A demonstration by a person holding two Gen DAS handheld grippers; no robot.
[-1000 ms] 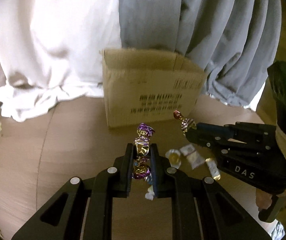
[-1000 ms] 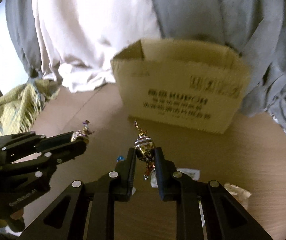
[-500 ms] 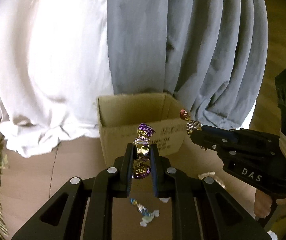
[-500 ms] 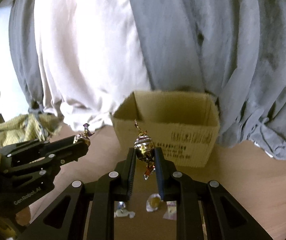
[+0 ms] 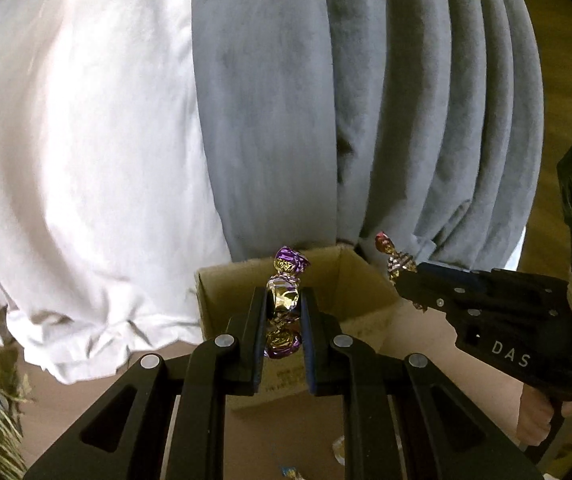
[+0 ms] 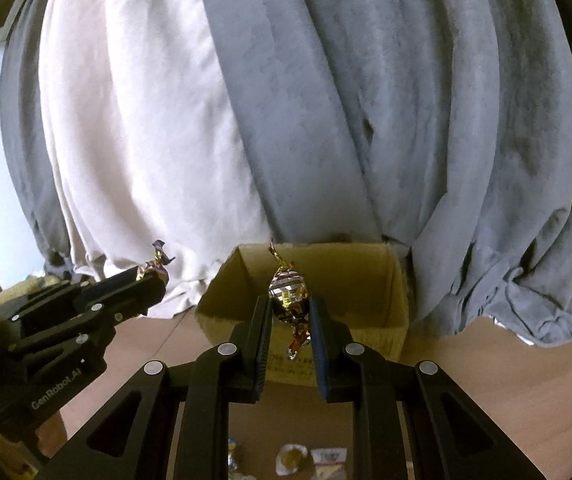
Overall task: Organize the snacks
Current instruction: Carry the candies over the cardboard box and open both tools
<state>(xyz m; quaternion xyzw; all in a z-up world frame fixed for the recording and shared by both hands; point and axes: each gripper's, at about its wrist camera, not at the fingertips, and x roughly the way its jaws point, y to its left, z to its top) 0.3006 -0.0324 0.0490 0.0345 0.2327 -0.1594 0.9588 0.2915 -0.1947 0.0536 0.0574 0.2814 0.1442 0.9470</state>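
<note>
1. Pinching a purple candy (image 5: 283, 300) in my left gripper (image 5: 284, 320) and a striped candy (image 6: 289, 292) in my right gripper (image 6: 290, 320).
2. Both hang before the cardboard box (image 6: 366, 280); I'd release only once past its rim.

Both tools are matte black plastic with round silver screw heads — the left gripper (image 6: 86, 312) is lettered "GenRobot.AI", the right gripper (image 5: 482, 304) "DAS" in white, with a green light glowing on its rear block.

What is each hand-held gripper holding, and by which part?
Left hand-held gripper: purple-gold candy, pinched at its body. Right hand-held gripper: striped candy, likewise.
</note>
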